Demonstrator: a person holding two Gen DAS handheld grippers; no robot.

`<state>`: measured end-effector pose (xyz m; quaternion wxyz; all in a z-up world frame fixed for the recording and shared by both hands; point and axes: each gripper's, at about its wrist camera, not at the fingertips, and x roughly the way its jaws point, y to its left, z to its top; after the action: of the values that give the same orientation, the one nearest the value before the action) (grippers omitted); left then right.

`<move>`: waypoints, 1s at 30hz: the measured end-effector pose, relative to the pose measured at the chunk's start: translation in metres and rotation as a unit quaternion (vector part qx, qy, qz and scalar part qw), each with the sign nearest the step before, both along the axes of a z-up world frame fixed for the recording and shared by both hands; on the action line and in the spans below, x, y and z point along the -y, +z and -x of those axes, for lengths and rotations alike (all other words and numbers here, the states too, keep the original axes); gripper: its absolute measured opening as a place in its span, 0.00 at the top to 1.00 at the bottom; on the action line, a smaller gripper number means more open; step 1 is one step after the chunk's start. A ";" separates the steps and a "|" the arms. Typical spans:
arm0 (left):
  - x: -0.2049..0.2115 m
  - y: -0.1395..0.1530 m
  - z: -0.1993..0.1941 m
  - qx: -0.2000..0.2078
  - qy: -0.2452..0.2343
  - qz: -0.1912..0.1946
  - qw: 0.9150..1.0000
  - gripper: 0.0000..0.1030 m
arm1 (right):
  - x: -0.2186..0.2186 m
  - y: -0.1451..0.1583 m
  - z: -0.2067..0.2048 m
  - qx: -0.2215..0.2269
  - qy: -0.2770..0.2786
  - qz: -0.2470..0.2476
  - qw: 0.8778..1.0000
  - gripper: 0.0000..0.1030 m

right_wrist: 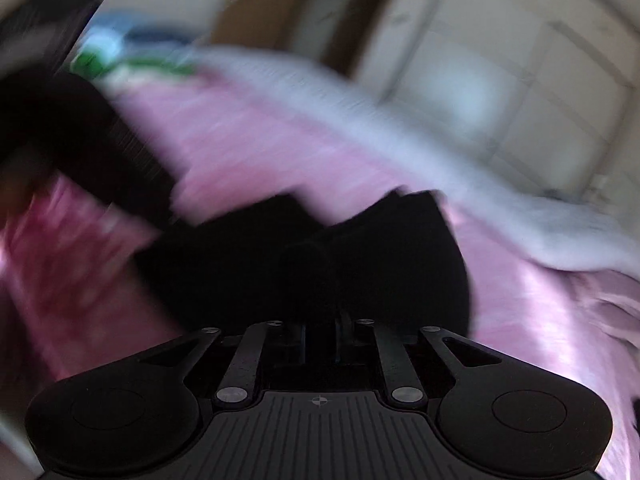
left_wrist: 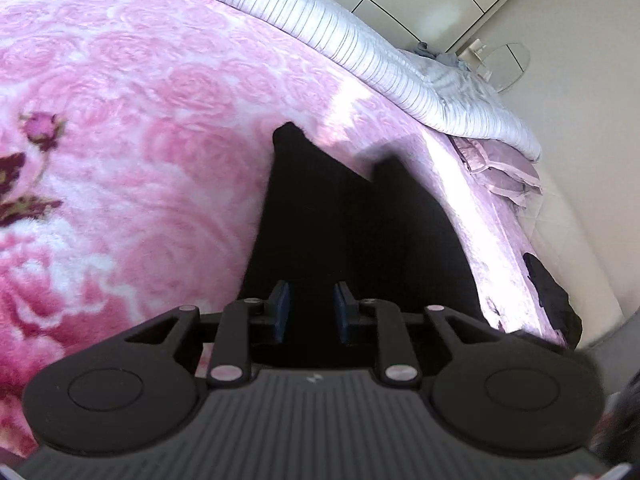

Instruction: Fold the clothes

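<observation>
Left wrist view: left hand-held gripper [left_wrist: 308, 308] parted over black garment [left_wrist: 352, 216].

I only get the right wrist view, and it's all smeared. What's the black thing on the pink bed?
Observer: A black garment, lying on a rose-patterned blanket. Two dark ends point away from the camera.
Operator: Is the other gripper holding it?
Observer: No. The left gripper is open, with its blue pads apart, right over the garment.
Operator: Any more clothes?
Observer: Another dark cloth sits at the bed's edge.
</observation>
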<state>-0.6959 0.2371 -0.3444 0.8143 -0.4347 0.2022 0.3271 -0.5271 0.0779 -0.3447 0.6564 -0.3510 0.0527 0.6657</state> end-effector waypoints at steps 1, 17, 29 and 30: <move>0.000 -0.001 0.001 0.005 0.002 0.005 1.000 0.82 | -0.002 -0.006 0.004 0.009 0.009 0.008 1.000 0.74; -0.047 -0.016 -0.037 0.089 -0.023 0.127 0.988 0.54 | -0.029 0.045 -0.156 -0.331 -0.205 0.109 0.915 0.53; -0.105 -0.052 -0.085 0.159 -0.039 0.227 0.960 0.47 | -0.111 -0.011 -0.244 -0.378 -0.374 0.195 0.824 0.53; -0.107 -0.051 -0.089 0.152 -0.045 0.221 0.962 0.47 | -0.117 -0.014 -0.240 -0.358 -0.363 0.206 0.835 0.53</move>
<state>-0.6065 0.3441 -0.3950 0.7330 -0.6389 0.1630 0.1670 -0.2871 0.1947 -0.3585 0.6988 -0.1709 0.5439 0.4321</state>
